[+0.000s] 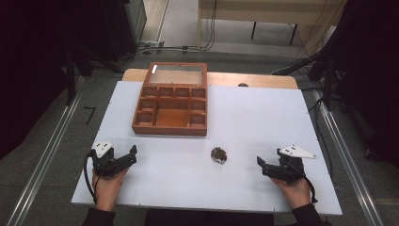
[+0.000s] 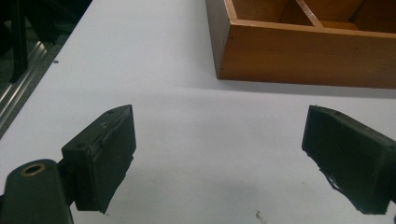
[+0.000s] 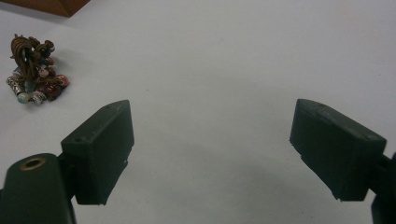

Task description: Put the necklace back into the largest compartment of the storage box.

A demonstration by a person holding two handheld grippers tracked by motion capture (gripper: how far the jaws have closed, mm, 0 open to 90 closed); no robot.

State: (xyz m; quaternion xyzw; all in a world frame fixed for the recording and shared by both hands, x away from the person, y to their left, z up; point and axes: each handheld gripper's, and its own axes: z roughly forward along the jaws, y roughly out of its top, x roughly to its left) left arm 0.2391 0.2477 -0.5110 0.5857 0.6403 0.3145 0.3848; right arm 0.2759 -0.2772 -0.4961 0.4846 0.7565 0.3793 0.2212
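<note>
An open wooden box [image 1: 171, 101] with several compartments and a raised glass lid stands at the back middle of the white table; its near wall [image 2: 303, 56] rises ahead of the left jaws. A small beaded bracelet bundle [image 1: 219, 155] lies in front of the box, and it lies up and to the left [image 3: 33, 70] of the right jaws. My left gripper [image 1: 131, 154] rests near the front left, open and empty [image 2: 219, 158]. My right gripper [image 1: 261, 164] sits at the front right, open and empty [image 3: 212, 154], a short way right of the beads.
The white table top [image 1: 263, 117] rests on a wooden desk whose far edge shows behind the box. Metal rails run along both sides on the floor, with cables and dark stands beyond.
</note>
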